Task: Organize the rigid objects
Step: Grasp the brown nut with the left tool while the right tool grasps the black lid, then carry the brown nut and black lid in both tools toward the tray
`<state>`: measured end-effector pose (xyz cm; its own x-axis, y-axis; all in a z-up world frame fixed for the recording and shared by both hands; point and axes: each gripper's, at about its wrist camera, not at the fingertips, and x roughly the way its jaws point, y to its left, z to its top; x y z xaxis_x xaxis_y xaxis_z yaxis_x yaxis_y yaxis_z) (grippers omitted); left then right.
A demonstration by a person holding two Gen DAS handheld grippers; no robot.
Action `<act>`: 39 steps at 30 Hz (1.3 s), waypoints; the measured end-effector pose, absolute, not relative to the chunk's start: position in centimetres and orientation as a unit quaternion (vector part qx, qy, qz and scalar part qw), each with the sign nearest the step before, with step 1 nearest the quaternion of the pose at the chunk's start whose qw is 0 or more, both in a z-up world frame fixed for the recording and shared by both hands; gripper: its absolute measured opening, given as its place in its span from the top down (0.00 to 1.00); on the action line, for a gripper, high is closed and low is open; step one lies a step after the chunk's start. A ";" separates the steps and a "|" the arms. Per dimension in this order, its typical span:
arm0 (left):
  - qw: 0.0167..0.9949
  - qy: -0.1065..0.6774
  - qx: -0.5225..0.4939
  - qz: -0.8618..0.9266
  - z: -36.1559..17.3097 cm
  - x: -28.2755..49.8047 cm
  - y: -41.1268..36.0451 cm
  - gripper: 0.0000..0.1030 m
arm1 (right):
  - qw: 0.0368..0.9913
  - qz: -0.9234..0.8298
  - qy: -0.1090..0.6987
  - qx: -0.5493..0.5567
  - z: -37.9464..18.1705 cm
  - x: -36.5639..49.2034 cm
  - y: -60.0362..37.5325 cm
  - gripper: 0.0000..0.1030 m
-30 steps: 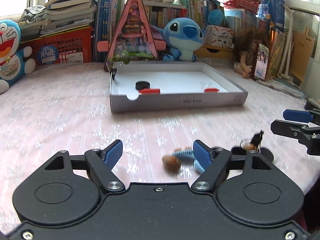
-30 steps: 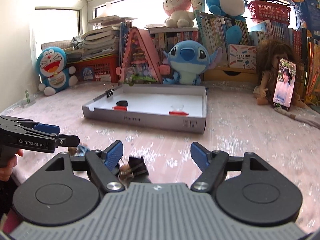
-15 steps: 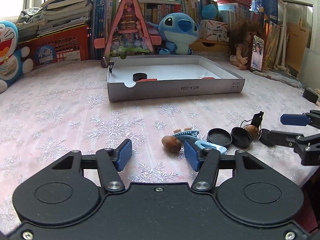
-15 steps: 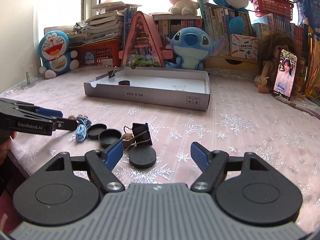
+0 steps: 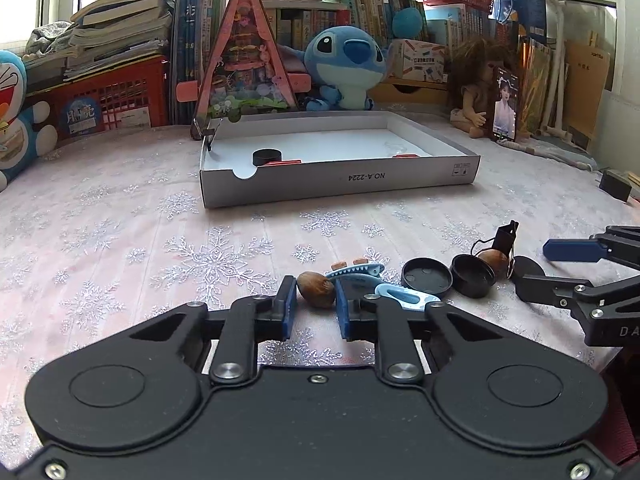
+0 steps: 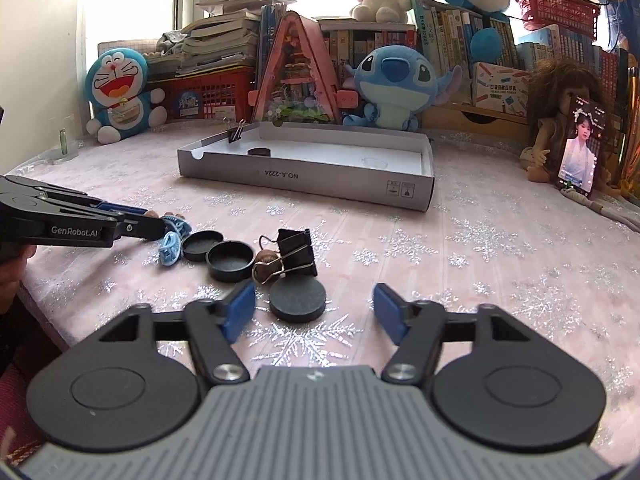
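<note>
I'm at the pickup step: my left gripper (image 5: 315, 304) is closing on the brown nut (image 5: 316, 283), my right gripper (image 6: 314, 312) is narrowing around the black disc (image 6: 297, 301), untouched, and next comes the box (image 5: 340, 178) at twelve o'clock.

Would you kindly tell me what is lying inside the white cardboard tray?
Inside the white cardboard tray lie a black round cap and two red flat pieces, while a black binder clip grips its rim. The near wall hides the nearest strip of floor.
</note>
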<state>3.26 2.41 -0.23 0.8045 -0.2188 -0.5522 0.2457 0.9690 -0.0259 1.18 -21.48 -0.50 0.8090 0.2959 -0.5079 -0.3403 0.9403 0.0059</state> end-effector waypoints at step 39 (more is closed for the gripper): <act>0.953 0.291 -0.041 -0.073 6.7 11.1 3.3 0.81 | 0.957 0.099 0.272 0.030 6.2 9.6 -23.9 0.65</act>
<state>11.09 3.34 6.66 0.8200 -0.1629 -0.5487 0.1154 0.9860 -0.1202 9.62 -23.91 6.18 0.8330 0.2047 -0.5140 -0.1724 0.9788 0.1103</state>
